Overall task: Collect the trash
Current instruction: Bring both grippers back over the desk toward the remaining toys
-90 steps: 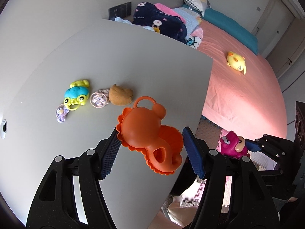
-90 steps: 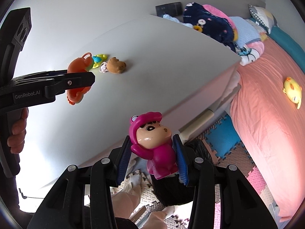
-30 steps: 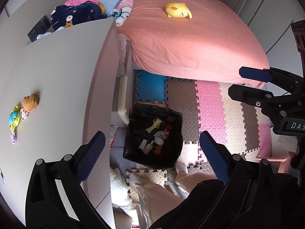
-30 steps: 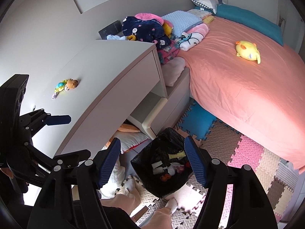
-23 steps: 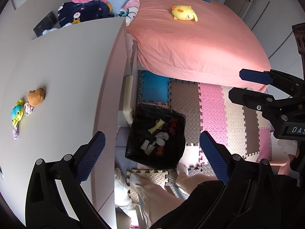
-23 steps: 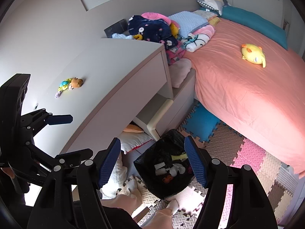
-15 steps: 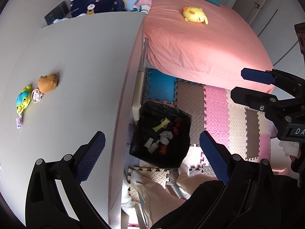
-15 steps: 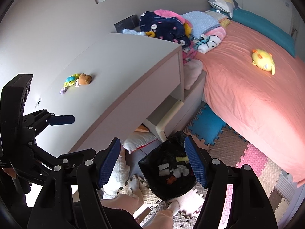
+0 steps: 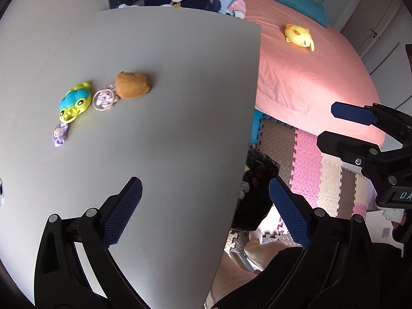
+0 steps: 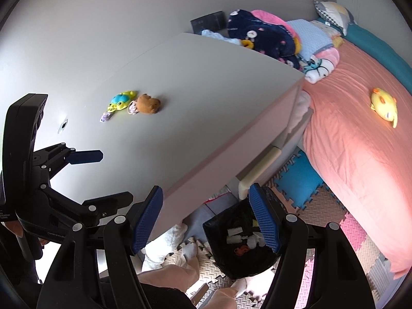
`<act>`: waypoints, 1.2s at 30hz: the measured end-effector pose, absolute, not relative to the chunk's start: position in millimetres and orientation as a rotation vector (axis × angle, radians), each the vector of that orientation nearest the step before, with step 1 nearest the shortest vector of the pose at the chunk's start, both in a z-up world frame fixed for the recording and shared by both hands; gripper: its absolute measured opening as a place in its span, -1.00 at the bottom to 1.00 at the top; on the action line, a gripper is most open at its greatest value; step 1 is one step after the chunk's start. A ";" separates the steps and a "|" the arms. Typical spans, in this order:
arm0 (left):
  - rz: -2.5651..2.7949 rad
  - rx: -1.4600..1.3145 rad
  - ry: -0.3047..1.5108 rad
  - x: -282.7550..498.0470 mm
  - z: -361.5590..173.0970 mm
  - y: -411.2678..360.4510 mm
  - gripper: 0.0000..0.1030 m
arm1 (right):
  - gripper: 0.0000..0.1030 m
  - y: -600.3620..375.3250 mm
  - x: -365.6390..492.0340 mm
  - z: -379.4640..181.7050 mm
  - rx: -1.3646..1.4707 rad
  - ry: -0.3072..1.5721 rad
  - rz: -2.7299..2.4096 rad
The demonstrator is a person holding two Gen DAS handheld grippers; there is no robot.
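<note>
Down at the lower middle of the right wrist view, the black bin (image 10: 239,247) on the floor mats already holds several scraps. Both claws, the left gripper (image 9: 203,211) and the right gripper (image 10: 206,219), are spread wide with nothing between them. At mid-left on the grey desk (image 9: 167,103) lie a brown plush (image 9: 132,85), a blue-green toy (image 9: 74,102) and a purple wrapper (image 9: 60,134), by my guess the next pickings. From the left wrist view the desk edge hides most of the bin.
</note>
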State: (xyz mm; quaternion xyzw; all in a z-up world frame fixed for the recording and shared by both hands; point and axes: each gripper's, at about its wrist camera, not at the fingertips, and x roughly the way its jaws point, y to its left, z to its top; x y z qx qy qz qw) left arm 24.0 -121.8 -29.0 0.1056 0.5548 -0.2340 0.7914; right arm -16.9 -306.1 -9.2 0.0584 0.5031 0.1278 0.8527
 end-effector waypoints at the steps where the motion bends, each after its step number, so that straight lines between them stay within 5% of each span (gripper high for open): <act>1: -0.495 0.221 1.196 27.2 -29.1 -116.5 0.86 | 0.36 -301.2 -13.8 -9.1 0.117 1.061 0.278; 36: -0.262 0.061 1.181 92.7 -57.1 11.3 0.84 | 0.36 -179.1 98.8 -47.9 -0.050 1.140 0.413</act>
